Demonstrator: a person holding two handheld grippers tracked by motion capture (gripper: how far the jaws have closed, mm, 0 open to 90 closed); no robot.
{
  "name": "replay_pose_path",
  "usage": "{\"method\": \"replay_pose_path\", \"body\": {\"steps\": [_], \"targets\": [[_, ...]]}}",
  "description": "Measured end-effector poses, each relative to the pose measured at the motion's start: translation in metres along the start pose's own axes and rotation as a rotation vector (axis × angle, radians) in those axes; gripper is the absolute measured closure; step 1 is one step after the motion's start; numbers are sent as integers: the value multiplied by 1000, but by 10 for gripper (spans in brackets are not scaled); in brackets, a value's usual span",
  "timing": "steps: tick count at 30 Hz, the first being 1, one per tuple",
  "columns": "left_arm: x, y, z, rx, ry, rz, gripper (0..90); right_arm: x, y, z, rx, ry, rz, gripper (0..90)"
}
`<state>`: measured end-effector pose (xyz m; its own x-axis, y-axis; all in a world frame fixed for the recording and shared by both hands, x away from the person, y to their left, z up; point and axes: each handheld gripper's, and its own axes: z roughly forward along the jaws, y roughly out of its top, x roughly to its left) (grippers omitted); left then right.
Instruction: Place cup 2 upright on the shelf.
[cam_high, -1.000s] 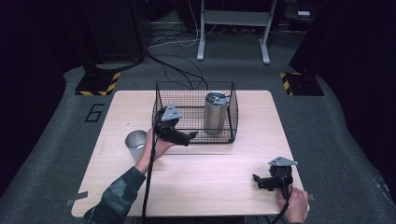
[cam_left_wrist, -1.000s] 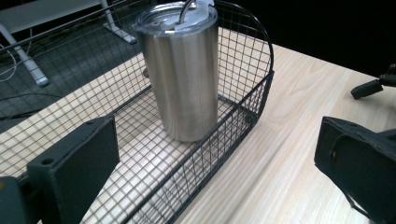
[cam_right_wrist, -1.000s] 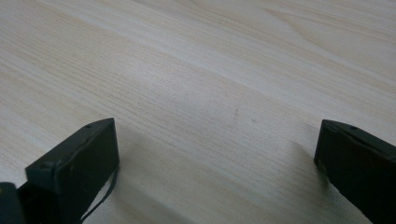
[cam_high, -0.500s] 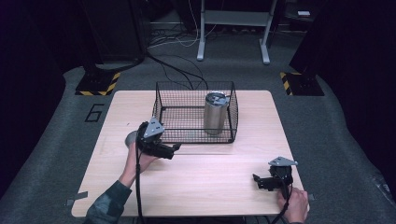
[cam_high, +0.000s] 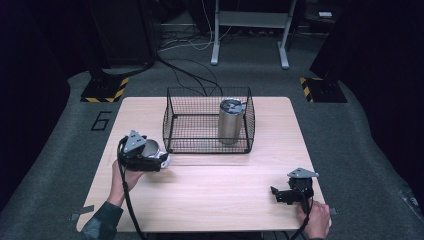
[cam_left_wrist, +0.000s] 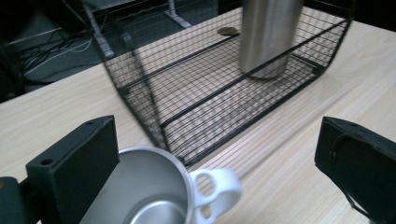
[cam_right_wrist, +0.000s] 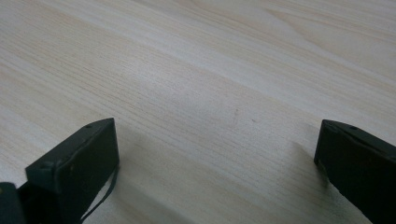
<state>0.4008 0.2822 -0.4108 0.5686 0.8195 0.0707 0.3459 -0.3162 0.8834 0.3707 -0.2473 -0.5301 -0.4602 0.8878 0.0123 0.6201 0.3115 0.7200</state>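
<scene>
— Where is my left gripper (cam_high: 161, 161) sitting?

— I have it over the steel mug (cam_left_wrist: 154, 191) at the left of the table (cam_high: 210, 200), just in front of the wire basket (cam_high: 208, 120). Its jaws stand wide apart; in the left gripper view the mug's open mouth lies between them, close to one jaw, with its white handle (cam_left_wrist: 212, 189) pointing into the gap. Nothing is clamped.

— And the basket?

— A tall steel tumbler (cam_high: 231, 121) stands upright inside it, toward its right end.

— My right gripper (cam_high: 277, 194)?

— I see it low over bare wood near the table's front right corner, jaws spread wide, holding nothing, well apart from the mug.
</scene>
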Motion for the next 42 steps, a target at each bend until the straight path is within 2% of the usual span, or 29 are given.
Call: {"method": "replay_pose_path", "body": {"steps": [3, 5, 7, 9, 10, 12, 18, 26, 27, 34, 40, 42], "targets": [[15, -13, -1, 10, 45, -53, 0, 0, 0, 0, 0, 0, 0, 0], [20, -19, 0, 13, 44, -90, 0, 0, 0, 0, 0, 0, -1, 0], [23, -24, 3, 14, 73, -88, 0, 0, 0, 0, 0, 0, -1, 0], [25, -26, 4, 20, 72, -98, 0, 0, 0, 0, 1, 0, -1, 0], [28, -30, 8, 13, 88, -113, 0, 0, 0, 0, 1, 0, -1, 0], [33, -33, 12, 12, 89, -138, 0, 0, 0, 0, 1, 0, -1, 0], [35, -39, 19, 12, 77, -170, 0, 0, 0, 0, 1, 0, -1, 0], [32, -42, 30, 16, 85, -168, 0, 0, 0, 0, 2, 0, -1, 0], [32, -42, 31, 5, 94, -168, 4, 0, 0, 0, 2, 0, 0, 0], [34, -47, 35, 17, 92, -165, 42, 0, 0, 0, 2, 1, -1, 0], [36, -48, 35, 13, 74, -192, 54, 0, 0, 0, 2, 1, -1, 0], [35, -48, 35, 17, 79, -197, 58, 0, 0, 0, 1, 0, -1, 0]]}}
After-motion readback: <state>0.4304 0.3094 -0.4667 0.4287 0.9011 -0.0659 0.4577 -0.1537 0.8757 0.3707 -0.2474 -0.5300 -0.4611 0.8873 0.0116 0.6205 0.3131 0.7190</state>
